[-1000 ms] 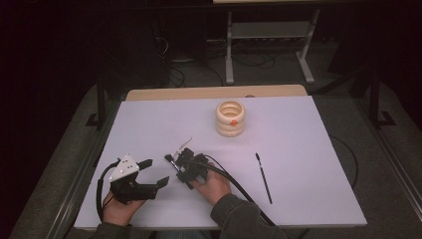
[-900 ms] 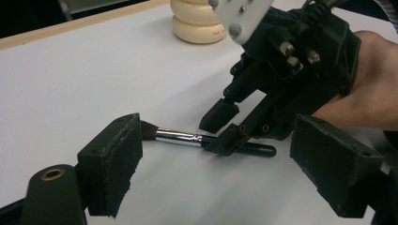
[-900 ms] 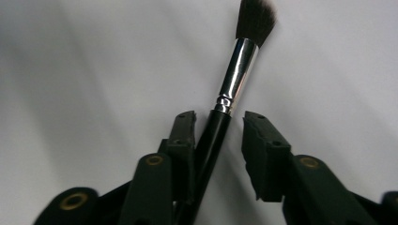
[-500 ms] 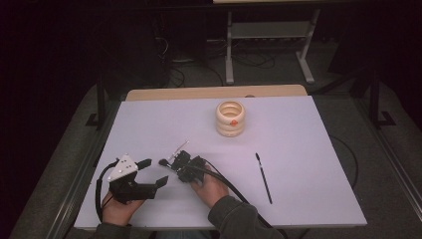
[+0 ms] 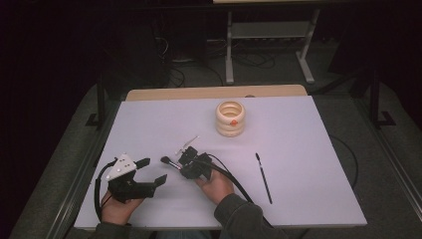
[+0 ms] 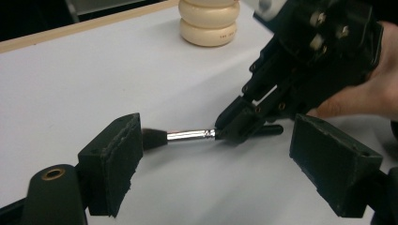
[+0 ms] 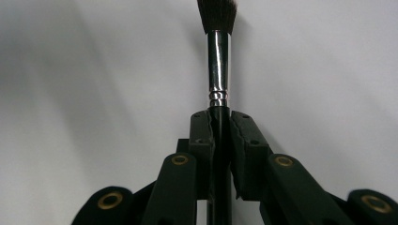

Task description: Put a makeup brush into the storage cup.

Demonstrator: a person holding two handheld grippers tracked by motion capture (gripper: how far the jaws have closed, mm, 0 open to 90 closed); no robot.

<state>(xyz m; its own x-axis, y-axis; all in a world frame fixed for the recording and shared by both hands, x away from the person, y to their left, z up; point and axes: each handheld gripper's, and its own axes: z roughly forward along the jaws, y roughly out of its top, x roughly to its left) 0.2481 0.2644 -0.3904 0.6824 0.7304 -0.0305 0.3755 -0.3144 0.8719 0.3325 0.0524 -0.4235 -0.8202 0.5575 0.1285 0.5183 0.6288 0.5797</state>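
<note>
So the makeup brush (image 7: 218, 51) is clamped in the right gripper (image 5: 185, 160), jaws pinched tight on the black handle just below the shiny metal collar, bristles sticking out toward the left gripper (image 5: 149, 172). It's held just off the table (image 5: 149, 124), near the front edge, left of the middle. The left gripper sits right beside it with its jaws wide apart and nothing in them; in its own view the bristle tip comes just up to one of its pads (image 6: 117, 159).

My guess is the pickup is done, and what's left is either a handover or dropping it into the cream ringed holder (image 5: 231, 118) toward the back edge. There's also a thin black brush or pencil (image 5: 263, 177) lying untouched toward the front right.
</note>
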